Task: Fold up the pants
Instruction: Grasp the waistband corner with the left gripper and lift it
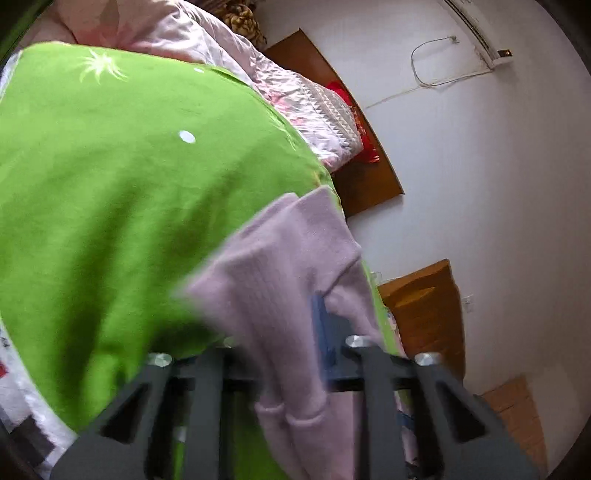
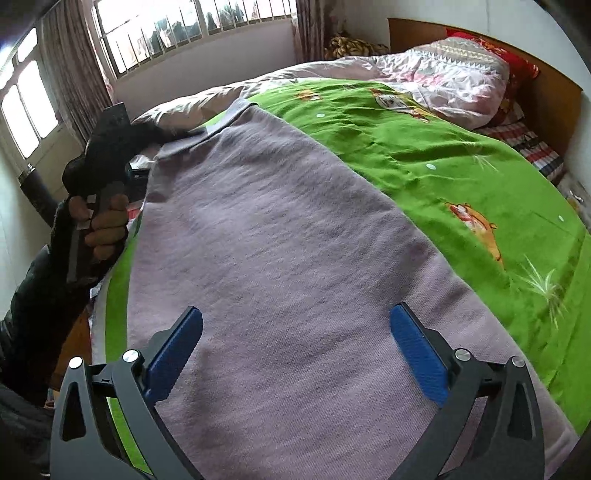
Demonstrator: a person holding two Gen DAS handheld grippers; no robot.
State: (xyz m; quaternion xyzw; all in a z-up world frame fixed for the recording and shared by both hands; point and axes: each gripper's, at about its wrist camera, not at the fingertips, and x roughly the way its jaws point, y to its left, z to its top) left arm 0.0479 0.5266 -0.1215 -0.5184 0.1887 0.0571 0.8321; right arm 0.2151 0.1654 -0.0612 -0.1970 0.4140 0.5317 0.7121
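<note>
Lavender knit pants point(image 2: 288, 236) lie lengthwise on a green blanket point(image 2: 424, 155) that covers the bed. My right gripper point(image 2: 297, 314) hovers over their near end, its blue pads point(image 2: 413, 354) wide apart and nothing pinched between them. At the far end, a hand point(image 2: 103, 225) holds my left gripper point(image 2: 142, 173) at the ribbed edge of the pants. In the left wrist view, that gripper point(image 1: 291, 332) is shut on a bunched fold of the pants point(image 1: 280, 266). One blue pad point(image 1: 319, 321) shows beside the cloth; the other is hidden under it.
A crumpled pink quilt point(image 2: 443, 74) and a red pillow point(image 2: 513, 62) lie at the head of the bed against a wooden headboard point(image 2: 554, 96). Barred windows point(image 2: 177, 33) and curtains stand behind the bed's far side. A wooden nightstand point(image 1: 424, 302) stands by the white wall.
</note>
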